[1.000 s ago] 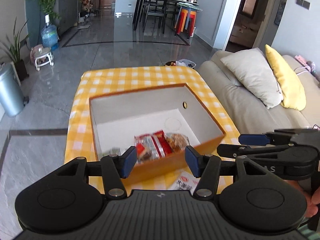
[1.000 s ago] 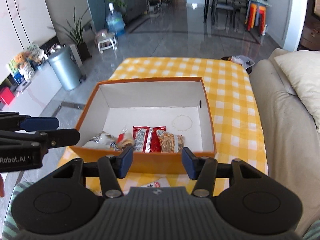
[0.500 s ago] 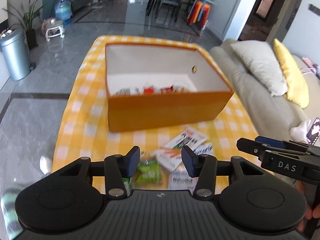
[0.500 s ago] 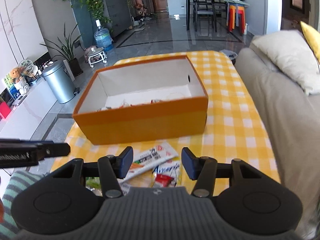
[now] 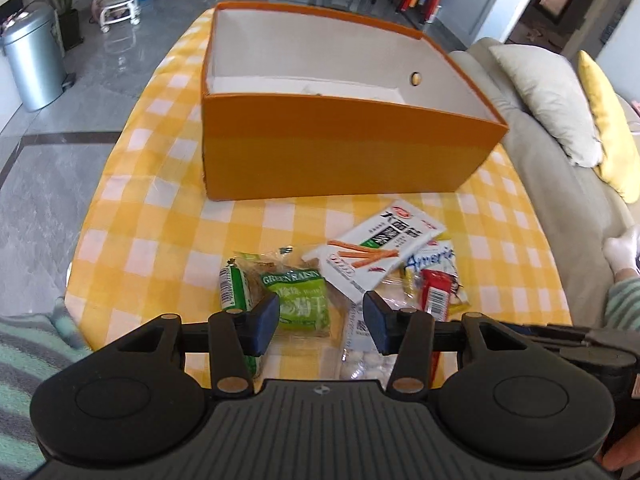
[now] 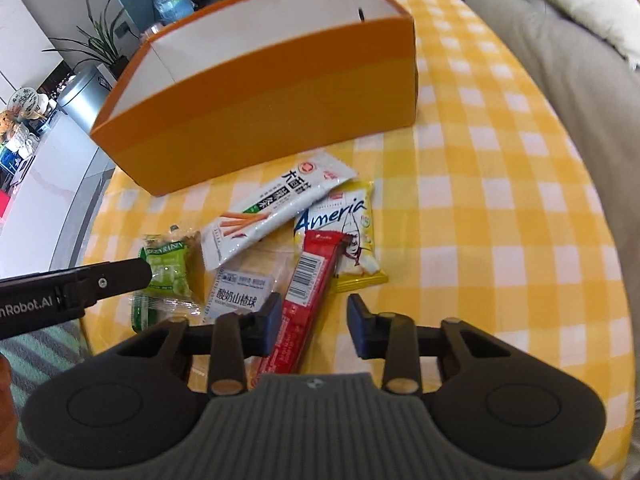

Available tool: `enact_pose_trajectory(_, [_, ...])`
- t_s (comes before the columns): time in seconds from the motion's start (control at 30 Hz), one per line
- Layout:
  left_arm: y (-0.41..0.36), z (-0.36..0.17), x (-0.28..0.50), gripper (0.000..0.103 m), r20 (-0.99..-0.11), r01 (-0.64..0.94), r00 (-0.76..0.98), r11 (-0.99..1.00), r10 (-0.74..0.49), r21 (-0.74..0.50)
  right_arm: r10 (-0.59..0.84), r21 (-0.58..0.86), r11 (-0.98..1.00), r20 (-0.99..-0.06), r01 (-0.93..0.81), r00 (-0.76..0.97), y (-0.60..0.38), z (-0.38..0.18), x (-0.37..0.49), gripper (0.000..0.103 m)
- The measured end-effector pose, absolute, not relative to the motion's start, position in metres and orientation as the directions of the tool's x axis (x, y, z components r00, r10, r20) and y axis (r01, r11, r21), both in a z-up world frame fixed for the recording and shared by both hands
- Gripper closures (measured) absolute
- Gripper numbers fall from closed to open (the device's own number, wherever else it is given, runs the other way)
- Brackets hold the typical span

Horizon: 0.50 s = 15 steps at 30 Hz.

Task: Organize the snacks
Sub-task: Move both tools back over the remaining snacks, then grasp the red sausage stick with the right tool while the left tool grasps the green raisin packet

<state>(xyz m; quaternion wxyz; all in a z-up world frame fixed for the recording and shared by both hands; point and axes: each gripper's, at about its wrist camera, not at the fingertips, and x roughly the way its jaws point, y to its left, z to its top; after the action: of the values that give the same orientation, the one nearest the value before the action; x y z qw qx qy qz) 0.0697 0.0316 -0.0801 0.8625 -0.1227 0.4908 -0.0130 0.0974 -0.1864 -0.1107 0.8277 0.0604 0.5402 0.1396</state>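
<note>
An orange box [image 5: 340, 152] [image 6: 260, 112] stands on the yellow checked tablecloth [image 5: 152, 208]. In front of it lies a heap of snack packets. My left gripper [image 5: 320, 322] is open, low over the green raisin packet [image 5: 298, 292], which lies between its fingers. My right gripper [image 6: 314, 322] hangs over the long red packet [image 6: 308, 284]; its jaws are closing with that packet between them. The left pad is at the packet's edge and the right pad is still apart from it. A white stick-snack packet [image 6: 276, 208] and a yellow packet [image 6: 352, 232] lie just beyond.
A clear packet with a white label [image 6: 240, 292] lies between the green and red ones. A sofa with a beige pillow [image 5: 552, 92] and a yellow cushion [image 5: 608, 120] runs along the table's right. A metal bin [image 5: 32, 64] stands on the floor at the left.
Both grippers have come down from over the box to the snack heap in front of it. The box's inside has dropped out of sight. Both pairs of jaws have narrowed.
</note>
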Motion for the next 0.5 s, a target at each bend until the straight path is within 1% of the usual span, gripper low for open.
enact_pose_trajectory(0.1, [0.033, -0.087, 0.079, 0.047, -0.85, -0.108, 0.504, 0.966, -0.15, -0.235, 0.311, 0.27, 0.949, -0.881, -0.161, 0.356, -0.183, -0.117, 0.102, 0.076])
enact_pose_trajectory(0.33, [0.021, -0.102, 0.092, 0.046, -0.885, -0.112, 0.46, 0.984, -0.07, -0.137, 0.311, 0.273, 0.949, -0.892, -0.158, 0.328, -0.18, -0.129, 0.11, 0.076])
enact_pose_trajectory(0.5, [0.019, -0.11, 0.098, 0.045, -0.895, -0.119, 0.443, 0.987, -0.041, -0.105, 0.33, 0.293, 0.943, -0.891, -0.161, 0.313, -0.179, -0.135, 0.113, 0.075])
